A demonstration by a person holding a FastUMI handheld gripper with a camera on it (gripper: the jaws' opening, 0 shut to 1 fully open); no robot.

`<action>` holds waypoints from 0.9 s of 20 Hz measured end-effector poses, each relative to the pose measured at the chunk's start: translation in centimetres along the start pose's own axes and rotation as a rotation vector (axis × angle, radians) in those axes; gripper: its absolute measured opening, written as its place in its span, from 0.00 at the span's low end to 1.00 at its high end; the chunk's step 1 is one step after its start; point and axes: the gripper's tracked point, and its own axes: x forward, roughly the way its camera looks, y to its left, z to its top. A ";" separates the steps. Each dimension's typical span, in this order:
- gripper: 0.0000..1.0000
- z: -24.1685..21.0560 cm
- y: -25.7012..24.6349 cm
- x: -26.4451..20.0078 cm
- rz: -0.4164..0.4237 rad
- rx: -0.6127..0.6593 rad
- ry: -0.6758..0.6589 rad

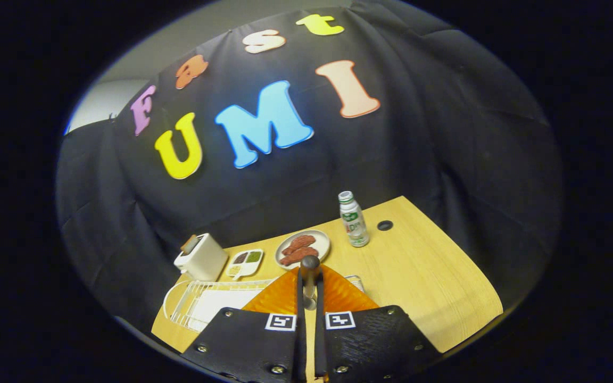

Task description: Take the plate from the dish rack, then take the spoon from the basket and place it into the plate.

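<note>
My fingers (309, 298) are closed narrow on the spoon (309, 279), handle upright between them, long axis running away from me. Directly beyond and beneath it sits the orange plate (338, 295), apparently empty. Left: white dish rack (200, 300). Farther: small plate (303, 247) holding reddish food pieces.

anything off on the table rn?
Nothing spilled or tipped. The gripper is shut on the orange plate, held edge-up ahead of the dish rack. Bottle upright, toaster and food plate sit flat.
</note>
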 end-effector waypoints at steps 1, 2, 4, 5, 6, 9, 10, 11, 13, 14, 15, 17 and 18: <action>0.06 -0.4 2.0 -0.7 0.040 -0.028 0.008; 0.06 -1.1 4.0 -1.4 0.080 -0.054 0.021; 0.06 -3.1 7.9 -2.5 0.151 -0.100 0.053; 0.06 -4.4 9.7 -3.1 0.186 -0.125 0.072; 0.06 -5.8 11.4 -3.4 0.216 -0.148 0.092; 0.06 -10.6 15.3 -4.2 0.286 -0.217 0.164; 0.06 -12.4 16.1 -4.3 0.302 -0.237 0.192; 0.06 -14.2 16.9 -4.5 0.314 -0.255 0.220; 0.06 -17.4 18.1 -5.0 0.329 -0.289 0.268; 0.06 -18.8 18.6 -5.1 0.335 -0.307 0.289; 0.06 -20.1 19.0 -5.0 0.337 -0.324 0.305; 0.06 -22.2 19.8 -5.0 0.334 -0.353 0.326; 0.06 -23.0 20.1 -5.1 0.332 -0.362 0.331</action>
